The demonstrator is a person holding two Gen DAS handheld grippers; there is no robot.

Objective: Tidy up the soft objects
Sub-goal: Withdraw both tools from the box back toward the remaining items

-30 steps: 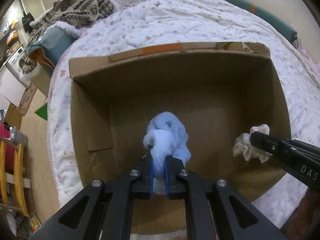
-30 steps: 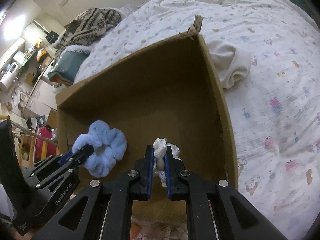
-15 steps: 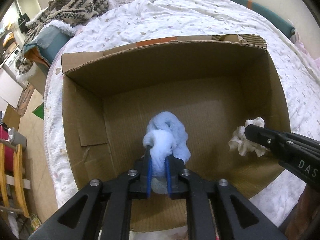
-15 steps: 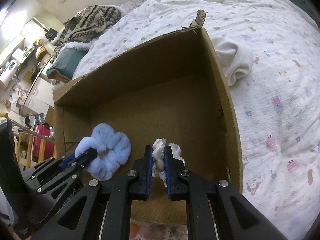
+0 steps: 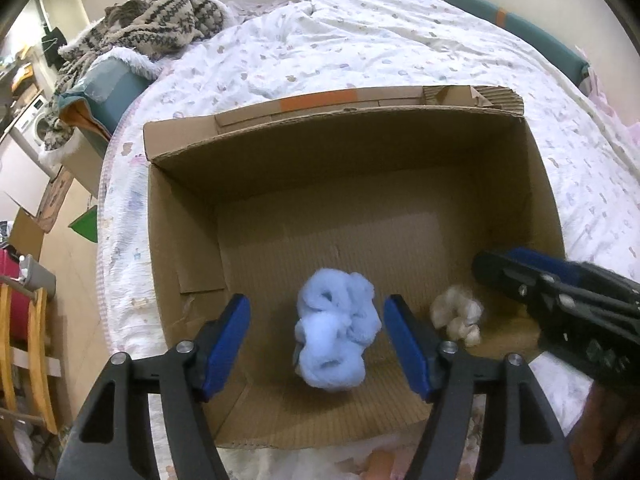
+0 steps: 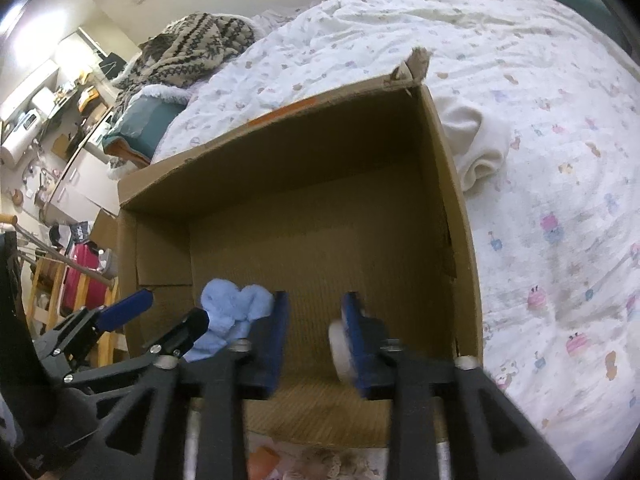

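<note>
1. Both claws are seen spread wide over the cardboard box (image 5: 552, 216), and nothing is held in either: the left claw (image 5: 316, 332) stands with its blue pads well apart on either side of the blue fluffy scrunchie (image 5: 336, 344), and the right claw (image 6: 314, 336) is likewise opened, blurred by motion.
2. The blue fluffy scrunchie is found low in the box near its front wall; whether it has settled on the floor or is in mid-fall cannot be told.
3. The white scrunchie (image 5: 456, 318) is seen just beside it to the right in the left wrist view. In the right wrist view a pale blurred shape (image 6: 340, 348) is seen against the inner face of the right-hand pad, and it is probably the same piece.
4. A snag is the main risk: lace or fluff could be caught on a pad and dragged back out when the claws are lifted.
5. The box could be nudged along the bed (image 6: 560, 160) or tipped if its front wall is struck on withdrawal, since the quilt beneath is soft.
6. A collision between the two claws is possible, as they are placed close together.
7. A cream cloth (image 6: 476, 148) is left outside, beside the right wall, and could be overlooked.
</note>
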